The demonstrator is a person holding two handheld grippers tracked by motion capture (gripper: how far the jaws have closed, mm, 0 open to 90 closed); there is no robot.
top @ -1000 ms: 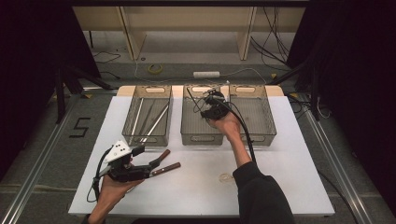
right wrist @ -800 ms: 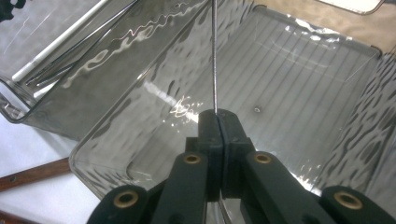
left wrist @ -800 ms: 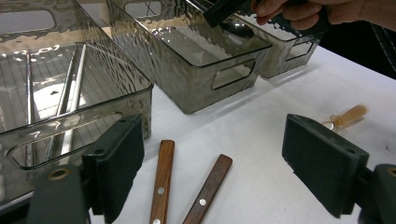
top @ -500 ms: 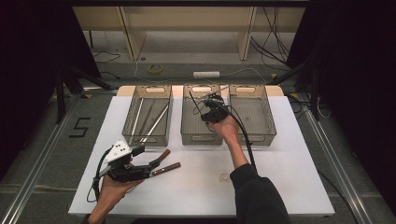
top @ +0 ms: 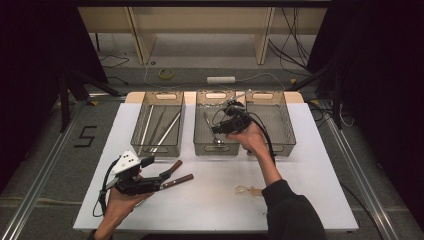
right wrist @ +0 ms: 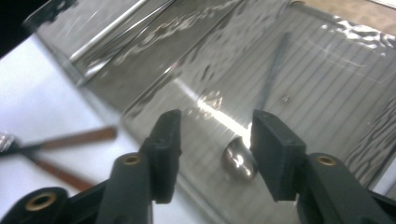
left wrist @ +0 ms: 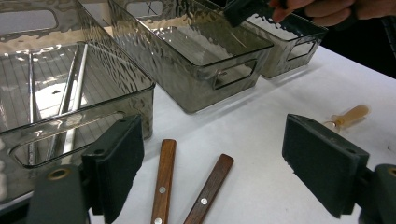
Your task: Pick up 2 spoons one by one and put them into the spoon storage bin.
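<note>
Two wooden-handled knives (left wrist: 187,186) are seen lying on the counter (top: 215,200) directly between and just ahead of the widely spread jaws of the left tool (top: 165,177), which is held level and grips nothing. Just beyond that tool, to its left, the left bin (top: 159,122) is seen holding long metal utensils. Farther along, the right tool (top: 222,125) is held over the middle bin (top: 216,122), pointing down into it. Its jaws have just been opening: a second ago they were shut, and now they are parted about halfway, with nothing pressed between the pads. A spoon (right wrist: 238,158) is seen lying on the bin floor directly beneath that tool, its bowl just under the right-hand jaw and its handle running away toward the far end. The spoon is therefore judged to have been released, so the sorting of this piece into the middle bin is taken as done. Beside that bin the right bin (top: 272,120) is placed, and a pale utensil (top: 247,191) is left on the counter below the right forearm, well apart from both tools. The knives and that utensil are judged to be the pieces not yet sorted.
</note>
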